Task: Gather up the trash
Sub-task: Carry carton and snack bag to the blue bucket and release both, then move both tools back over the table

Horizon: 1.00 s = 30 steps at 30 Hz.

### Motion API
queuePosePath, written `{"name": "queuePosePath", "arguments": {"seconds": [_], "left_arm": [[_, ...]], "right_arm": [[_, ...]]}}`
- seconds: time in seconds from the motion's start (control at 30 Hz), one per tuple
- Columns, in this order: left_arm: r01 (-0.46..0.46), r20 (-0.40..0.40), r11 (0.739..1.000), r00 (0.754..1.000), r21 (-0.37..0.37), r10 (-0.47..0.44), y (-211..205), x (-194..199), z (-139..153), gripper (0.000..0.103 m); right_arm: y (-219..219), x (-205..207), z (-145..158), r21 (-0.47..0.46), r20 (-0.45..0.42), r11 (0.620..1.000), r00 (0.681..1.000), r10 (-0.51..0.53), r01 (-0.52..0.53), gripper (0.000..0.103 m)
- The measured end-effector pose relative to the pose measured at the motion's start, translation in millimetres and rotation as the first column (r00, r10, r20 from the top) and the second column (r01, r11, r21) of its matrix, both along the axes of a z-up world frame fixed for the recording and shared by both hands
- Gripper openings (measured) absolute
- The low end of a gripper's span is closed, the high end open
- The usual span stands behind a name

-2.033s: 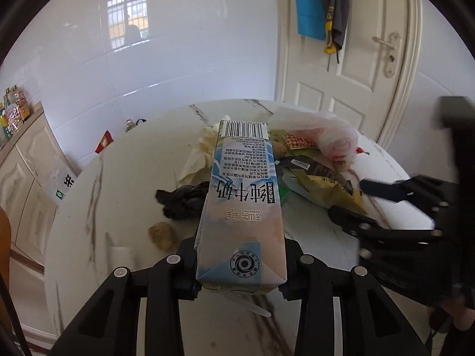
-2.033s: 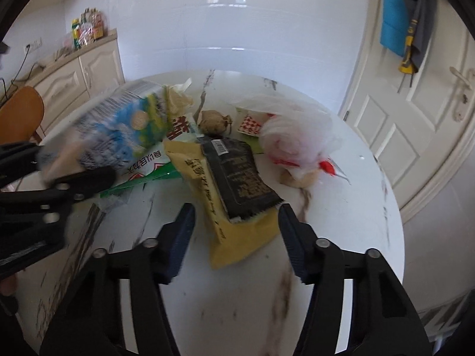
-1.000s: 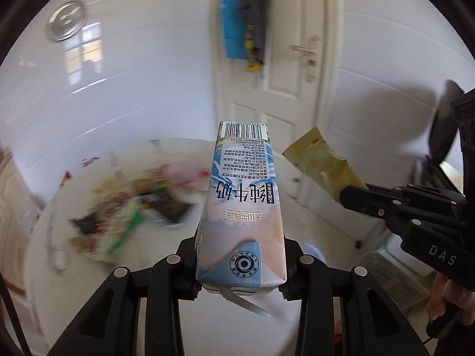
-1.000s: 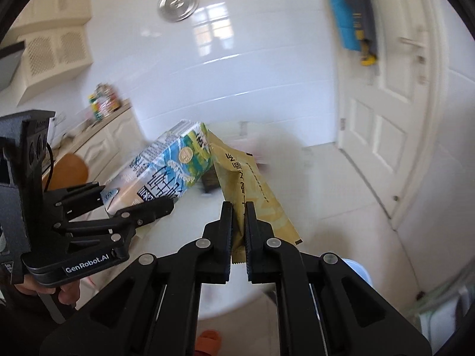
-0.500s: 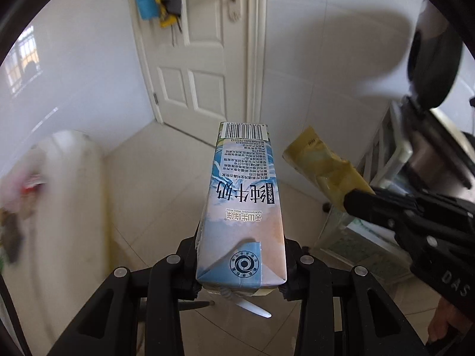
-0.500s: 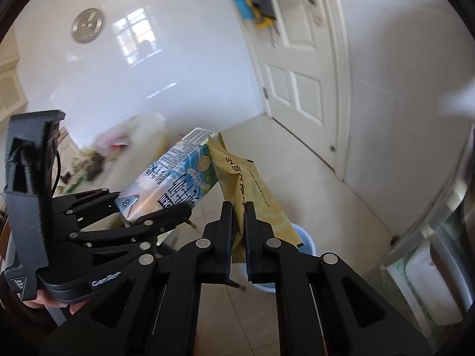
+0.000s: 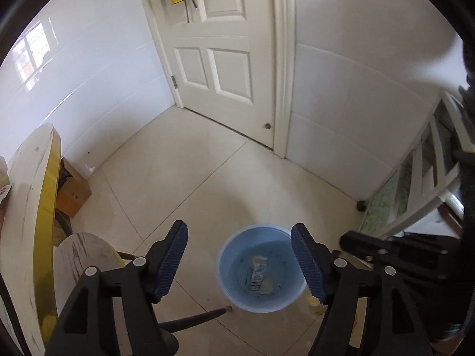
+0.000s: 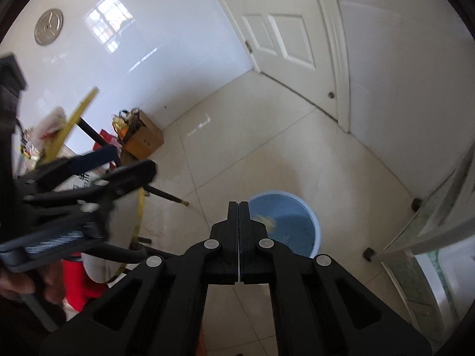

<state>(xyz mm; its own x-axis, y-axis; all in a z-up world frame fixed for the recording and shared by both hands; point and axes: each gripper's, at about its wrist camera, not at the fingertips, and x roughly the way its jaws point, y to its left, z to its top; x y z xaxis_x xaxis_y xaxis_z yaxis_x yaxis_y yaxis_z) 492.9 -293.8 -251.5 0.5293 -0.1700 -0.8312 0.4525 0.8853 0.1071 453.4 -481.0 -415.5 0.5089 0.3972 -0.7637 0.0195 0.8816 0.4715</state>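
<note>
**Both grippers above the blue bin, milk carton inside**

Left gripper (image 7: pixel 239 259): pointing steeply down at the floor, jaws just opened and now standing wide, nothing between the blue ribbed pads (image 7: pixel 172 262). Seen through the gap, at about 5 o'clock from the centre of the left wrist view: a round blue bin (image 7: pixel 225 270) standing on the pale tiled floor (image 7: pixel 190 160). Lying on the bottom of the bin: the milk carton (image 7: pixel 257 271), blue and white, with a small pale scrap beside it at its 5 o'clock.

Right gripper (image 8: pixel 239 207): pressed fully together, fingers touching along their whole length, nothing visible between them. Just past the fingertips, at about 2 o'clock from them in the right wrist view: the same blue bin, with a yellow wrapper (image 8: pixel 265 219) blurred inside, near the rim. Cannot tell if the wrapper is resting or in the air.

Around the bin: a white panelled door (image 7: pixel 225 68) at 12 o'clock in the left wrist view, shut; a cardboard box (image 7: pixel 72 191) against the wall at 9 o'clock; the edge of a round marble table (image 7: pixel 32 195) with yellow rim at far 9 o'clock. In the right wrist view, at 9 o'clock: the left gripper again, blurred, held by a hand (image 8: pixel 17 281) at about 8 o'clock.
</note>
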Motion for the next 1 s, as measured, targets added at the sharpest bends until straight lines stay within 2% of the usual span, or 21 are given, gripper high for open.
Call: {"name": "queuePosePath", "arguments": {"seconds": [0.07,0.17,0.23,0.3,0.4,0.53,0.6,0.67,0.73,0.87,0.93,1.0], "left_arm": [[0.001,0.002,1.000,1.000,0.006,-0.001,-11.1,-5.8,-5.4,0.071],[0.019,0.015,1.000,1.000,0.004,-0.019,-21.7,-11.7,-2.8,0.074],[0.034,0.019,0.999,0.999,-0.005,-0.033,-18.1,-28.8,3.9,0.079],[0.033,0.026,0.999,0.999,-0.020,-0.032,-6.1,-47.8,15.9,0.079],[0.051,0.053,0.996,0.997,-0.069,-0.047,7.3,-70.7,39.5,0.080],[0.042,0.148,0.992,0.989,-0.118,-0.024,43.4,-109.1,85.9,0.096],[0.040,0.188,0.989,0.982,-0.143,-0.013,64.8,-126.3,106.0,0.099],[0.032,0.220,0.986,0.975,-0.164,0.005,91.2,-143.2,125.4,0.102],[0.002,0.265,0.985,0.963,-0.172,0.044,125.8,-159.9,142.7,0.102],[-0.065,0.302,0.982,0.946,-0.179,0.118,188.3,-185.6,155.5,0.102],[-0.113,0.308,0.978,0.937,-0.176,0.164,225.3,-193.4,158.4,0.102],[-0.158,0.308,0.973,0.929,-0.169,0.205,253.9,-194.0,158.7,0.102]], "right_arm": [[2.6,5.8,-10.4,0.006,-0.016,1.000,1.000,0.005,-0.005,0.001],[7.7,4.9,-10.2,0.007,-0.015,1.000,1.000,0.008,-0.008,0.001],[6.3,3.5,-10.1,0.003,-0.012,1.000,1.000,0.010,-0.010,0.001],[6.5,0.9,-4.9,-0.004,-0.010,1.000,1.000,0.004,-0.004,0.001],[8.5,-10.3,14.5,-0.018,0.014,1.000,1.000,0.001,0.000,0.001],[19.3,-27.9,55.3,-0.048,0.074,0.999,0.997,0.011,-0.008,0.005],[27.8,-35.0,79.3,-0.067,0.113,0.998,0.993,0.020,-0.013,0.006],[39.7,-41.7,103.9,-0.071,0.151,0.997,0.988,0.031,-0.021,0.014],[52.3,-45.8,124.4,-0.082,0.185,0.996,0.982,0.045,-0.030,0.041],[101.3,-53.1,170.8,-0.117,0.266,0.990,0.958,0.105,-0.076,0.047],[130.9,-53.1,186.4,-0.133,0.291,0.985,0.946,0.143,-0.108,0.055],[156.7,-50.2,196.3,-0.149,0.299,0.979,0.937,0.180,-0.141,0.056]]}}
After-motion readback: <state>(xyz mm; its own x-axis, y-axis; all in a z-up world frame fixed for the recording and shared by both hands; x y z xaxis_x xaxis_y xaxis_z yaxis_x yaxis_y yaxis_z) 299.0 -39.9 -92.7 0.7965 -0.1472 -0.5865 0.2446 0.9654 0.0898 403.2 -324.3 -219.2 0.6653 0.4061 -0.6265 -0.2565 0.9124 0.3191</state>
